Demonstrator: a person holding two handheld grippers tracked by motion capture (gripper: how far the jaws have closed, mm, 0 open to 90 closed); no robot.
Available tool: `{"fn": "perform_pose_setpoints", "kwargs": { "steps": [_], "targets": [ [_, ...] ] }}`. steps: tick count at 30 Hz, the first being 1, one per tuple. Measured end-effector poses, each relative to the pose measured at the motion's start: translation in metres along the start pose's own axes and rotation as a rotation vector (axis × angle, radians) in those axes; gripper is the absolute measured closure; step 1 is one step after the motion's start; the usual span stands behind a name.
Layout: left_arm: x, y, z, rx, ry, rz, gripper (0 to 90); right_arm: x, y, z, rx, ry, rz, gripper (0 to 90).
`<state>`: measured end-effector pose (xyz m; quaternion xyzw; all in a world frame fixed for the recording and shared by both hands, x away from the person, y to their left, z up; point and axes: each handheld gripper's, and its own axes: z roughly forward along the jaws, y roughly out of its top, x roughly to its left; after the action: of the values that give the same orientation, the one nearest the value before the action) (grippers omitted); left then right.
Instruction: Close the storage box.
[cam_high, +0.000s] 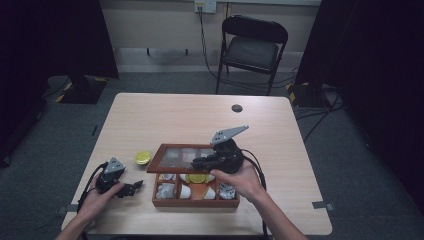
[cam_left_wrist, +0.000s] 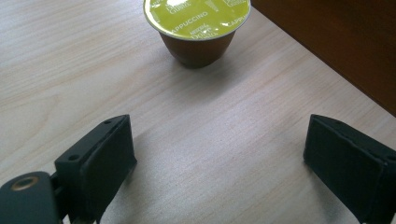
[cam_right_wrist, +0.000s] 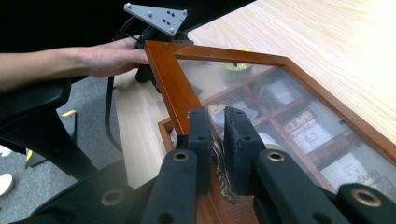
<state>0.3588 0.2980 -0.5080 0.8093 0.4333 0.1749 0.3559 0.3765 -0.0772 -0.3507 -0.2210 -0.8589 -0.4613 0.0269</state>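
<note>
you, at the table w/ a gripper in each hand: the right gripper (cam_right_wrist: 216, 140) has its jaws clamped on the small metal latch (cam_right_wrist: 219, 161) at the front edge of the glass lid (cam_high: 175, 159) of the wooden box (cam_high: 196, 202), holding that lid part-raised over the compartments, where packets and a couple of yellow-green pods lie. the left gripper (cam_high: 131, 188) sits low on the table (cam_high: 200, 115) left of the box, jaws wide apart w/ nothing between them, aimed at the coffee pod (cam_left_wrist: 197, 25). that pod stands upright on the bare wood, green foil top up, just beside the box's left side and near the lid's corner, apart from both pads.

step in hand, as it looks: lid held open while the pod waits to be picked up. next move prob calls for the left gripper to slide fwd till the pod sits between the pads, close gently on its tapered body, lift, then carry it under the raised lid into a free compartment. keep the right grip steady so the lid doesn't drop.
</note>
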Motion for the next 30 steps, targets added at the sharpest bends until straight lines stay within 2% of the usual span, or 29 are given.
{"fn": "perform_pose_setpoints", "kwargs": {
  "steps": [17, 30],
  "targets": [
    [0.001, 0.0, 0.0, 0.002, -0.006, 0.003, 7.9, 0.006, -0.01, 0.006, 0.043, -0.002, -0.006, 81.5],
    [0.001, 0.0, -0.001, 0.004, -0.007, 0.006, 7.9, 0.009, -0.019, 0.011, 0.048, -0.004, -0.022, 81.6]
  ]
}}
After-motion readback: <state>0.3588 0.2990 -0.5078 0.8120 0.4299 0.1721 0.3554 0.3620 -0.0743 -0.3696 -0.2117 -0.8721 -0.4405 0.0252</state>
